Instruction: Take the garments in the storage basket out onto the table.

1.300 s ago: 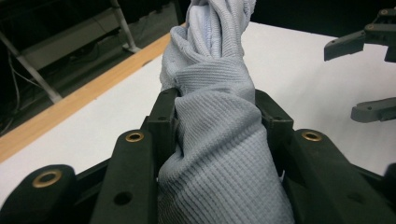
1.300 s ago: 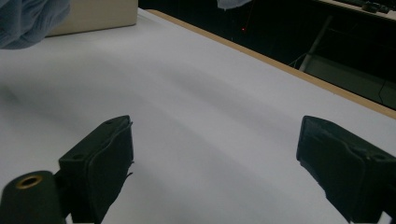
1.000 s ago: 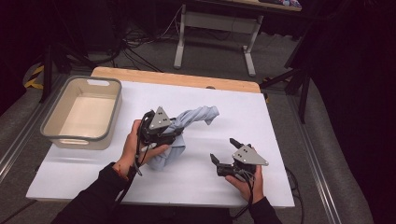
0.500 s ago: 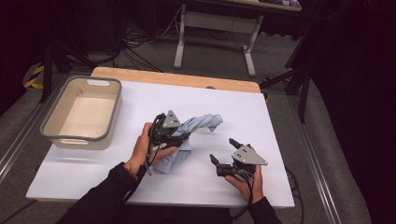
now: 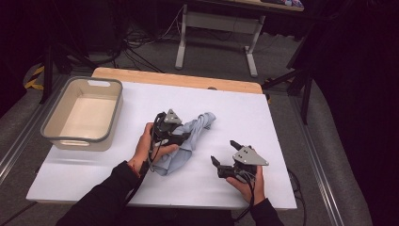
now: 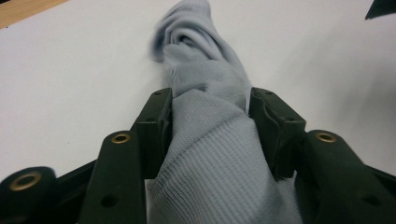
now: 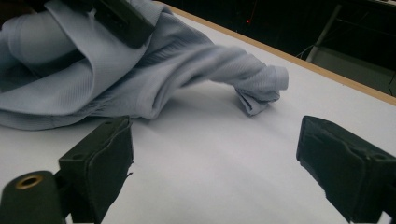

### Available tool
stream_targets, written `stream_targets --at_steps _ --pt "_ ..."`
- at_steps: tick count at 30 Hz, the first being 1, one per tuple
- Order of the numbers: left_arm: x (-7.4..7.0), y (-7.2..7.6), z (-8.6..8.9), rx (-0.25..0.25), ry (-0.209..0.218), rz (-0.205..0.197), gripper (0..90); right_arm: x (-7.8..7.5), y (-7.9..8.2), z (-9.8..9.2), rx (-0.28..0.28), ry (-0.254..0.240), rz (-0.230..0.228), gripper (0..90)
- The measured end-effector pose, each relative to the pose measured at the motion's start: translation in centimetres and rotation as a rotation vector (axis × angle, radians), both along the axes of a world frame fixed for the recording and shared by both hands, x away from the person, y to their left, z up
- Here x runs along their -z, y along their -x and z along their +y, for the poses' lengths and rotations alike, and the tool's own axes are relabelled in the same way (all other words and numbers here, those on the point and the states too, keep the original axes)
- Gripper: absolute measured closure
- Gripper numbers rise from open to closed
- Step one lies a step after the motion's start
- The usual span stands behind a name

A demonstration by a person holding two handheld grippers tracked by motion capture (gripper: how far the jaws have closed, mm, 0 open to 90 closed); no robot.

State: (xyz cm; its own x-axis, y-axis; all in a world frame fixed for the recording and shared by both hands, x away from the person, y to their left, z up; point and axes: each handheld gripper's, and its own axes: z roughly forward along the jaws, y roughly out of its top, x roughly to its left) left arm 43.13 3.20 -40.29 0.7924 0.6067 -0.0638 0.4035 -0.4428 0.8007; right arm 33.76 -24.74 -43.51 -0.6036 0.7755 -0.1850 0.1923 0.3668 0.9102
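A light blue cloth [image 5: 197, 126] lies bunched and twisted on the white table [image 5: 282, 122], near its middle. My left gripper [image 5: 187, 137] is low over it, and its jaws have just been opening. In the left gripper view [image 6: 210, 116] the ribbed cloth [image 6: 205, 158] still fills the gap, pinched between both pads. My right gripper [image 5: 223, 150] rests near the front right of the table, open and holding nothing. In the right gripper view [image 7: 215, 154] the cloth [image 7: 196, 60] lies ahead with its twisted end touching the table.
A beige plastic bin [image 5: 56, 137] with a grey rim stands at the table's left side. A wooden strip [image 5: 179, 80] runs along the far edge. Beyond it are metal desk legs [image 5: 181, 37] and cables on the floor.
My left hand has moved right and down with the cloth. The cloth's raised end has sunk onto the table. The right gripper has not moved.
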Motion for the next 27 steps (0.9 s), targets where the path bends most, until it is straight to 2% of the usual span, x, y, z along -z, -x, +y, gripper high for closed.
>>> stream_targets --at_steps 4,7,8,9,12,14,15,19,21,22,25,27 --pt "-0.3 0.0 0.7 -0.008 -0.009 -0.034 47.0 0.1 -0.1 0.2 -0.006 0.0 0.012 11.7" --pt "-0.8 0.2 1.5 -0.012 0.001 -0.052 43.6 0.1 -0.2 0.3 -0.008 0.0 0.018 12.7" --pt "-1.1 0.3 2.2 -0.012 0.009 -0.062 39.6 0.1 -0.3 0.5 -0.012 0.002 0.027 13.6" --pt "-1.3 0.4 2.6 -0.01 0.001 -0.072 39.2 0.1 -0.3 0.6 -0.017 -0.001 0.033 14.6" --pt "-1.4 0.7 3.4 0.0 -0.001 -0.072 37.5 0.1 -0.5 0.9 -0.035 -0.008 0.047 17.1" --pt "-1.3 0.9 4.0 0.016 -0.017 -0.083 36.7 0.0 -0.7 1.2 -0.041 -0.004 0.054 18.6" --pt "-1.1 1.1 4.4 0.023 -0.036 -0.089 36.7 -0.1 -1.0 1.6 -0.088 -0.015 0.075 20.5" --pt "-0.1 1.3 5.4 0.048 -0.084 -0.079 36.4 -0.2 -1.5 2.3 -0.112 -0.02 0.102 24.5" --pt "0.4 1.3 5.9 0.054 -0.089 -0.073 36.2 -0.2 -2.0 2.9 -0.133 -0.013 0.122 26.7" --pt "0.6 1.3 6.1 0.053 -0.089 -0.075 35.1 -0.2 -2.4 3.6 -0.143 0.006 0.132 28.2" --pt "1.3 1.4 6.6 0.038 -0.11 -0.07 34.7 -0.1 -3.0 4.3 -0.167 0.01 0.154 28.7" --pt "2.0 1.4 6.8 0.038 -0.118 -0.05 34.7 0.0 -3.8 5.5 -0.166 0.019 0.172 30.6"
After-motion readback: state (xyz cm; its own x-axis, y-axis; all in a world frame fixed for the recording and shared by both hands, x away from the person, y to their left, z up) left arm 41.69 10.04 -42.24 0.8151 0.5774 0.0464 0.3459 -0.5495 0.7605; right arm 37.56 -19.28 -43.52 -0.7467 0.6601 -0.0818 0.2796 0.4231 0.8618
